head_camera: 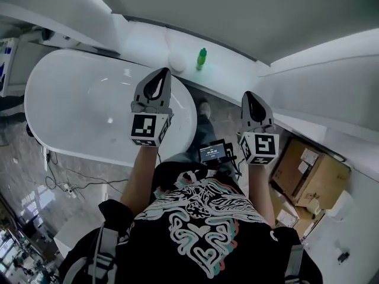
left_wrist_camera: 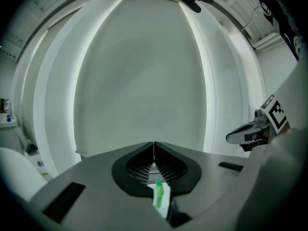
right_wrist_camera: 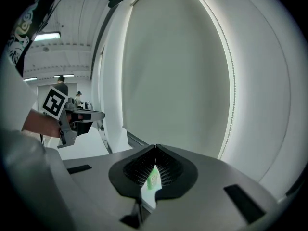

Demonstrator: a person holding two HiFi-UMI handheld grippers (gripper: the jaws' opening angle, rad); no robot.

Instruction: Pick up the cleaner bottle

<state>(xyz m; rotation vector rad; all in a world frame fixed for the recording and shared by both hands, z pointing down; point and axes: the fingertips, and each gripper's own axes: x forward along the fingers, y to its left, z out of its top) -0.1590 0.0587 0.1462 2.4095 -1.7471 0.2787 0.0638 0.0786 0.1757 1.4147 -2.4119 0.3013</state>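
The cleaner bottle (head_camera: 202,58) is small and green with a green cap, standing upright on the white ledge (head_camera: 237,70) behind the bathtub. In the head view my left gripper (head_camera: 160,73) is held over the tub's far rim, short of the bottle and to its left. My right gripper (head_camera: 249,96) hangs further right and nearer, over the floor. Both sets of jaws are shut with nothing between them. The bottle (left_wrist_camera: 158,192) shows low through the left gripper's (left_wrist_camera: 154,146) frame, and the bottle (right_wrist_camera: 153,178) also shows below the right gripper's (right_wrist_camera: 155,149) closed tips.
A white oval bathtub (head_camera: 71,108) fills the left. A white round object (head_camera: 176,62) sits on the ledge beside the bottle. Cardboard boxes (head_camera: 309,171) lie at the right, cables (head_camera: 71,182) on the floor at the left. A small screen device (head_camera: 213,152) hangs at the person's chest.
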